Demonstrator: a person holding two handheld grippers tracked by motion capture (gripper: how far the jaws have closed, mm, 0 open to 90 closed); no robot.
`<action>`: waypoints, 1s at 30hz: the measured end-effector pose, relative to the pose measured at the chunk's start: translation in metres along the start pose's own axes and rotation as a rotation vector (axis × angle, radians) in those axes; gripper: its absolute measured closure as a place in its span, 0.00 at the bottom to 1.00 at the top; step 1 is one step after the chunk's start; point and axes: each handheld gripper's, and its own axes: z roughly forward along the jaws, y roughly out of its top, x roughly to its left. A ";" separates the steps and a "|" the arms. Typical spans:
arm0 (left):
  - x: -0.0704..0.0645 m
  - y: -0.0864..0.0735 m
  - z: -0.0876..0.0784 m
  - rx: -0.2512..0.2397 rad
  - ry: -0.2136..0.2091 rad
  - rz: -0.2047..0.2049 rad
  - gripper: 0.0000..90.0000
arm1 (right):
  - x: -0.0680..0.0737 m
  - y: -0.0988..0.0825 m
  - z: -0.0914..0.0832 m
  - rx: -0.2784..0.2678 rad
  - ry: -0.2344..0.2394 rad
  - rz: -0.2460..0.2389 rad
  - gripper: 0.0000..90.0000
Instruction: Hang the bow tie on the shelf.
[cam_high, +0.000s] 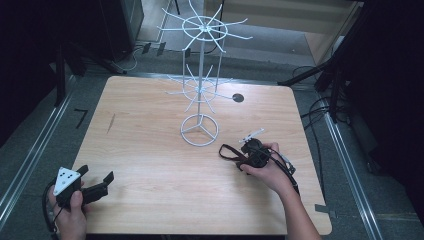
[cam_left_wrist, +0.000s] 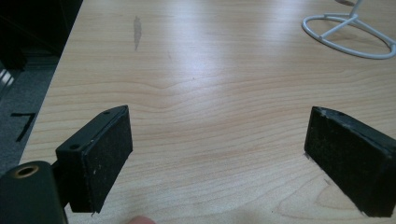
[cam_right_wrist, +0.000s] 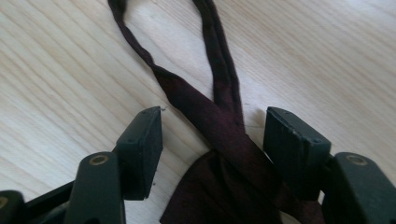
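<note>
Right gripper straddles a dark maroon fabric bow tie — unclenched; white wire display rack bare, left gripper released.

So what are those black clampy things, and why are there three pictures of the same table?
A person sits at a wooden table and holds a grabbing tool in each hand. One picture comes from a camera up high, looking down. The other two come from small cameras riding on the tools, looking out between their black jaws.

The left tool is near the table's corner, jaws wide apart, with nothing between them. The right tool is down at a dark red bow tie, whose thin strap makes a loop on the wood. Its jaws stand open on either side of the tie and have not squeezed it.

A white wire rack with spoke-like hooks stands in the middle.
</note>
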 end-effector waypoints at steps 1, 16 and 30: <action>0.000 0.000 0.000 -0.001 -0.001 -0.001 0.09 | -0.001 0.000 0.000 -0.002 0.000 0.004 0.50; 0.002 0.000 -0.001 -0.002 -0.008 -0.007 0.09 | -0.011 -0.011 -0.010 -0.182 -0.012 0.107 1.00; 0.001 0.000 0.000 0.002 -0.003 -0.005 0.09 | -0.017 -0.025 -0.057 -0.553 -0.023 0.204 1.00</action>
